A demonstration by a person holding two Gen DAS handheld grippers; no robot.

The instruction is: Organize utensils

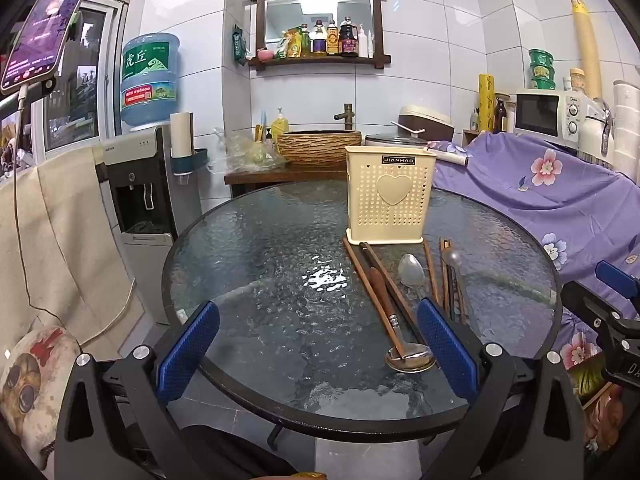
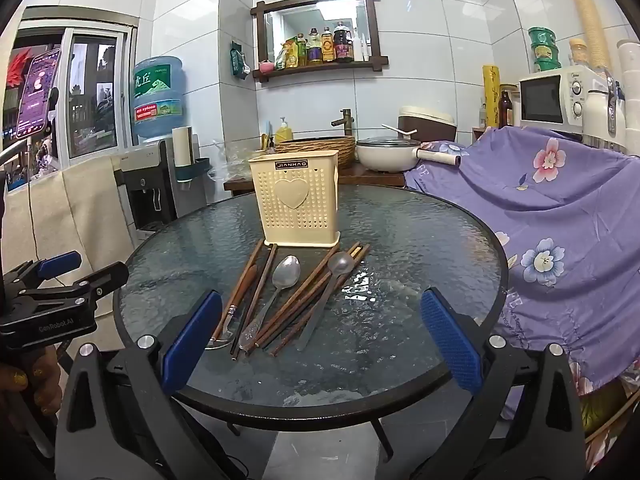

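Note:
A cream perforated utensil holder with a heart on its front stands upright on the round glass table. In front of it lie several brown chopsticks, a steel spoon, a second spoon and a wooden-handled ladle. My left gripper is open at the near table edge, its right pad beside the ladle. My right gripper is open, nothing between its pads, the utensils' near ends just beyond. Each gripper shows in the other's view: left gripper, right gripper.
A purple flowered cloth covers furniture right of the table. A water dispenser and a beige draped cloth stand to the left. Behind are a basket sink, a pot and a microwave.

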